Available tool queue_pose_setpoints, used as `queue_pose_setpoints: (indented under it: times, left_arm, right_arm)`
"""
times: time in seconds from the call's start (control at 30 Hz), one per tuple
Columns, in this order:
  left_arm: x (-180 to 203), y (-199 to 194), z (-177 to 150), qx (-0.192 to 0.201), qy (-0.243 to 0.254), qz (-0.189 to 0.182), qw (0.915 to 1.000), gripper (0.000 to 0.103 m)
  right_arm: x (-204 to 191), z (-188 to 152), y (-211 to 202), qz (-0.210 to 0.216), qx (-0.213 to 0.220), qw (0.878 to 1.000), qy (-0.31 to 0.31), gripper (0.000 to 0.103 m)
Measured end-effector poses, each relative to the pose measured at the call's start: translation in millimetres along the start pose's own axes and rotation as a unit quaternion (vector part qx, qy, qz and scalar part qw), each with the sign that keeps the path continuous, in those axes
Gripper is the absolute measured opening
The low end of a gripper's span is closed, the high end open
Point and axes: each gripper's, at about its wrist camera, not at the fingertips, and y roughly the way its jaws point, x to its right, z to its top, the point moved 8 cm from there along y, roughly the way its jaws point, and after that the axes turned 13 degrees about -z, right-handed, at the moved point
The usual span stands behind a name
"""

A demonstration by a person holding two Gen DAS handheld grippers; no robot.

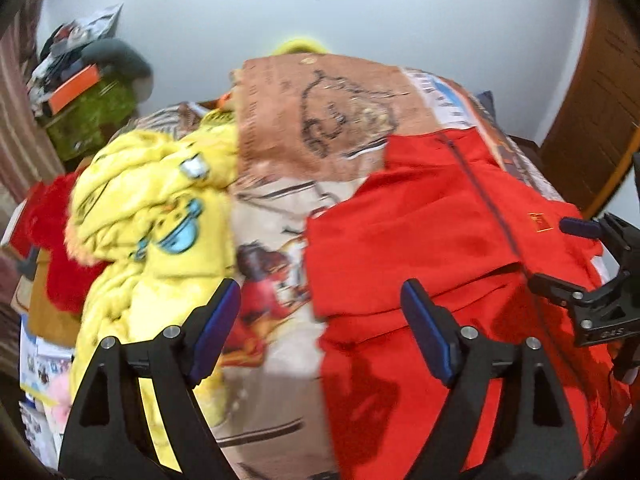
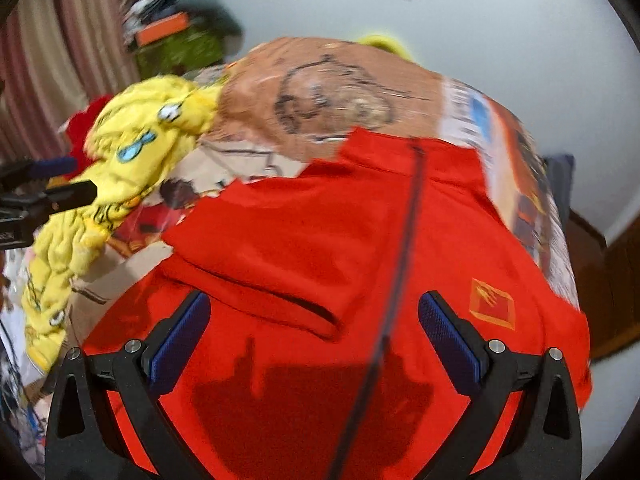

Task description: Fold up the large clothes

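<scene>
We see the smooth red zip jacket (image 2: 320, 240) lying flat on the bed (image 2: 256, 120) beneath both tools, left (image 1: 320, 328) and right (image 2: 314, 340), each wide open, gripping nothing.

No writing can be read with certainty. The red jacket (image 2: 320, 240) bears a small orange-and-gold diamond emblem (image 2: 491, 303) beside its dark zip, without legible letters. Rows of print on the brown bedspread (image 1: 320, 112), beside its drawn figure, are too blurred to read.

Cartoon bedspread (image 1: 320, 120), striped curtain (image 2: 60, 60), wooden door (image 1: 592, 92), green box (image 1: 96, 116)
</scene>
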Motion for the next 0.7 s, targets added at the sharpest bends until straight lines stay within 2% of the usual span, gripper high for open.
queue_pose_setpoints:
  times: [0.33, 0.4, 0.53, 0.6, 0.67, 0.7]
  left_arm:
    - [-55.0, 19.9, -48.2, -0.041, -0.043, 0.012, 0.9982, 0.082]
    - [-61.3, 23.8, -53.7, -0.048, -0.043, 0.017, 0.9978, 0.082]
    - [-70.3, 30.7, -63.9, -0.057, -0.04, 0.022, 0.9973, 0.082]
    - [-72.8, 34.4, -67.7, -0.06, -0.042, 0.023, 0.9971, 0.082]
    - [-74.7, 39.5, -70.9, -0.064, -0.044, 0.022, 0.9968, 0.082]
    - [-75.6, 42.5, -72.8, -0.066, -0.046, 0.021, 0.9965, 0.081]
  right_arm:
    - [-107.1, 18.8, 70.9, 0.049, -0.049, 0.991, -0.114, 0.1]
    - [-125.3, 17.0, 82.7, 0.061, -0.061, 0.988, -0.129, 0.094]
    - [-150.6, 15.3, 102.2, 0.072, -0.084, 0.982, -0.153, 0.08]
    - [-158.9, 15.6, 109.6, 0.07, -0.089, 0.98, -0.163, 0.069]
    - [-166.6, 14.9, 115.0, 0.08, -0.096, 0.977, -0.172, 0.042]
    - [-168.7, 14.9, 116.5, 0.083, -0.098, 0.976, -0.174, 0.037]
